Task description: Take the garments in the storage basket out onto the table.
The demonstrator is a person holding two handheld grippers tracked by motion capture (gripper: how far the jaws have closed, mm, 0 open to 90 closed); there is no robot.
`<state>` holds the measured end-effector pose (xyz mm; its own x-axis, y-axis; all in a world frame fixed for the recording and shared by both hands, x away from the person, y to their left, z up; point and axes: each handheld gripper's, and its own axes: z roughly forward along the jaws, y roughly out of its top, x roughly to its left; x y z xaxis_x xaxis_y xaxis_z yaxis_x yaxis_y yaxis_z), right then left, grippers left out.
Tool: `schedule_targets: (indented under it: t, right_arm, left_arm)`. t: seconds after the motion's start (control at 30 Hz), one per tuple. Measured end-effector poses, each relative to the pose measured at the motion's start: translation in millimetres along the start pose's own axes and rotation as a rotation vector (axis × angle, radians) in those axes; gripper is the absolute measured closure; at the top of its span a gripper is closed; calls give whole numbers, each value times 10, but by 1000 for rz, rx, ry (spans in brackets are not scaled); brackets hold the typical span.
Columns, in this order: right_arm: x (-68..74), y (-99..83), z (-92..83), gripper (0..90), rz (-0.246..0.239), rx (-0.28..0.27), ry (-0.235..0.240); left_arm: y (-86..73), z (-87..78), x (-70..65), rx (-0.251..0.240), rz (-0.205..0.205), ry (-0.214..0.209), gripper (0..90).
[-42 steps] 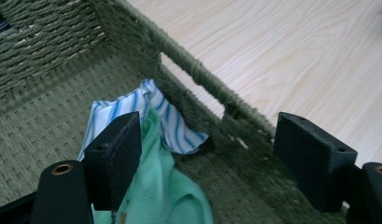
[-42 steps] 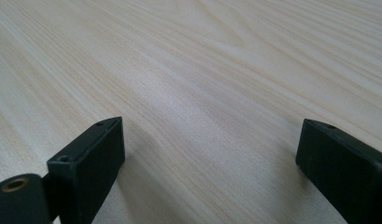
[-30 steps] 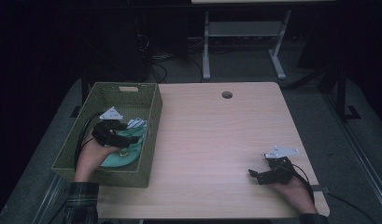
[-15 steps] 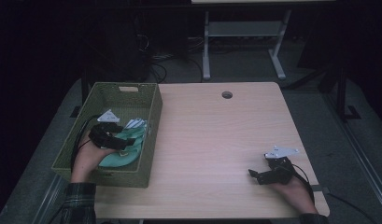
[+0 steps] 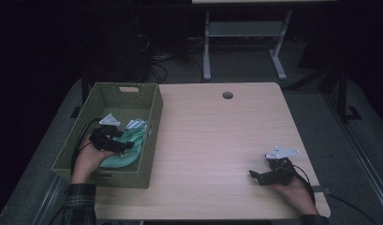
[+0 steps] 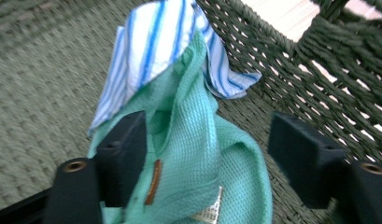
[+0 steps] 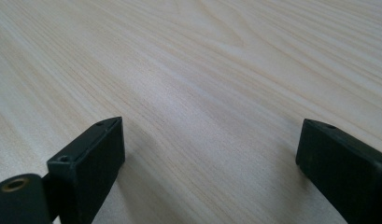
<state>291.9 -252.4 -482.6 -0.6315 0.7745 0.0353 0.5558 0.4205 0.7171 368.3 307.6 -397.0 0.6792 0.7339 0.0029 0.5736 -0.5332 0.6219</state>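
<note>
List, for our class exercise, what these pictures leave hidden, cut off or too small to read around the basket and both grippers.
- Left gripper view: the white label on the green cloth is cut off by the bottom edge; its print is too small and blurred.
- Left gripper view: the striped cloth is partly covered by the green cloth.
- High view: the basket floor near the left gripper is hidden by the hand and cloths.
- High view: the right gripper is too small and dark to judge its opening.

A pale wooden table [image 5: 212,136] carries a green woven basket [image 5: 151,112] at its left edge.
</note>
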Motion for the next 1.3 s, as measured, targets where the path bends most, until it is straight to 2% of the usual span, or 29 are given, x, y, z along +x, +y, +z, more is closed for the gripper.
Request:
schedule_targets:
  t: [0.3,0.4,0.67,0.87,0.93,1.03,1.17,1.3]
  right_arm:
    - [0,0,0,77,0,0,0]
    - [0,0,0,77,-1,0,0]
    - [1,0,0,77,0,0,0]
    - [1,-1,0,77,0,0,0]
    - [0,-1,1,77,0,-1,0]
    - [0,0,0,77,0,0,0]
    - [0,0,0,77,0,0,0]
    - [0,0,1,77,0,-1,0]
  left_arm:
    - [-13,103,-1,80,-10,5,324]
    - [-22,146,-6,120,-9,14,340]
    - [-34,213,-17,186,-1,39,405]
    - [-37,239,-25,220,5,50,506]
    - [-33,245,-23,238,-9,46,549]
    - [-25,232,-16,236,-22,41,643]
    - [-15,217,-4,250,-62,29,746]
    - [-7,201,4,244,-99,17,804]
